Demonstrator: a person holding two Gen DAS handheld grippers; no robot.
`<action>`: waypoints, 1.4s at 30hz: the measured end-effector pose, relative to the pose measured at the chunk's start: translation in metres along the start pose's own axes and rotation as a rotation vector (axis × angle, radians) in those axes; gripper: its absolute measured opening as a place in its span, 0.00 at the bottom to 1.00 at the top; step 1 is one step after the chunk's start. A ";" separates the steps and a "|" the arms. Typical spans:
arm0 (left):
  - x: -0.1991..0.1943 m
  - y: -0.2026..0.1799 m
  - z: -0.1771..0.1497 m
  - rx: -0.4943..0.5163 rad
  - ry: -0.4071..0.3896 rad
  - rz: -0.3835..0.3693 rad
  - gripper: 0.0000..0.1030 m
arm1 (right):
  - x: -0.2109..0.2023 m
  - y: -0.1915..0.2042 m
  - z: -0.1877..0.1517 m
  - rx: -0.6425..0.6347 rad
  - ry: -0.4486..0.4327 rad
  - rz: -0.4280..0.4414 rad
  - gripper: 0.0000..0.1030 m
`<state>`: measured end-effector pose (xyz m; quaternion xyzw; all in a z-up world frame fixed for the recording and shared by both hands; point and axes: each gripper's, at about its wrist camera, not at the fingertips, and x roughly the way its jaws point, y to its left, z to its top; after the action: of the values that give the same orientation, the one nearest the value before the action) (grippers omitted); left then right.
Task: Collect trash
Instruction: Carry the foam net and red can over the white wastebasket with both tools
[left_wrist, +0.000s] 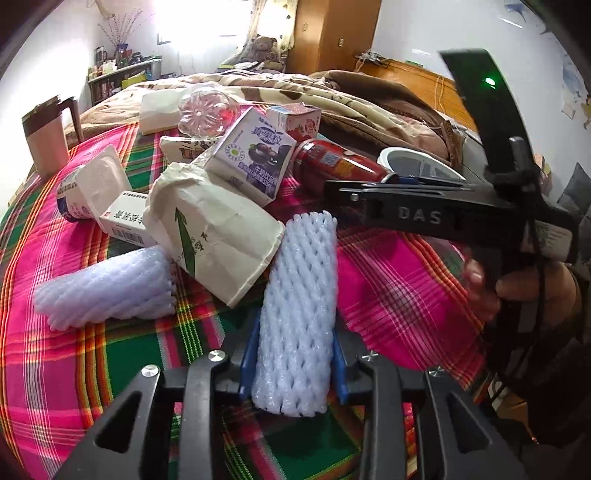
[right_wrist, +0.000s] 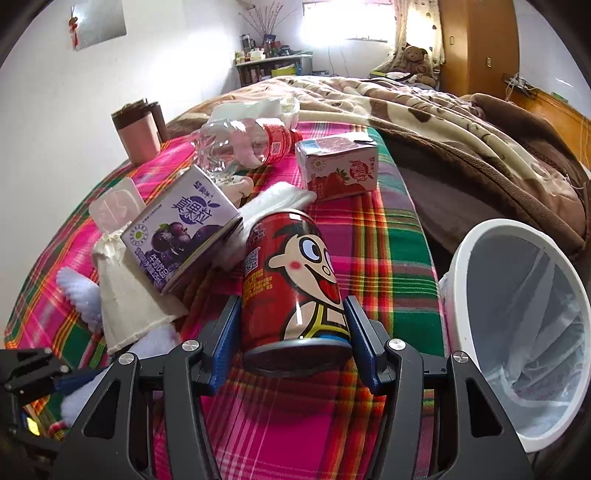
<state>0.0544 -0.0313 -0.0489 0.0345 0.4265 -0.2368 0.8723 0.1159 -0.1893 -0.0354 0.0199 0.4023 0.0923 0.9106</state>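
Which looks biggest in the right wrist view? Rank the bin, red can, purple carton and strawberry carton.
1. bin, though nearness to the camera inflates it.
2. red can, also close to the lens.
3. purple carton.
4. strawberry carton, farthest away, so its true size is unsure.

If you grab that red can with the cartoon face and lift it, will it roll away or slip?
The red can lies on its side on the plaid cloth, so a nudge would probably roll it. Its shiny wall looks smooth and may slip unless the right gripper squeezes evenly. Whether it is empty, and so light, cannot be told.
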 end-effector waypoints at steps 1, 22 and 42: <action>-0.001 0.000 0.000 -0.005 -0.005 -0.005 0.32 | -0.002 -0.001 -0.001 0.006 -0.006 0.001 0.54; -0.015 -0.014 0.020 -0.057 -0.087 -0.008 0.32 | -0.043 -0.023 -0.013 0.120 -0.145 0.053 0.53; -0.005 -0.085 0.079 0.049 -0.169 -0.060 0.32 | -0.095 -0.088 -0.011 0.228 -0.261 -0.086 0.53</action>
<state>0.0715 -0.1252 0.0170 0.0229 0.3464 -0.2753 0.8965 0.0591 -0.2935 0.0167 0.1178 0.2891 0.0036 0.9500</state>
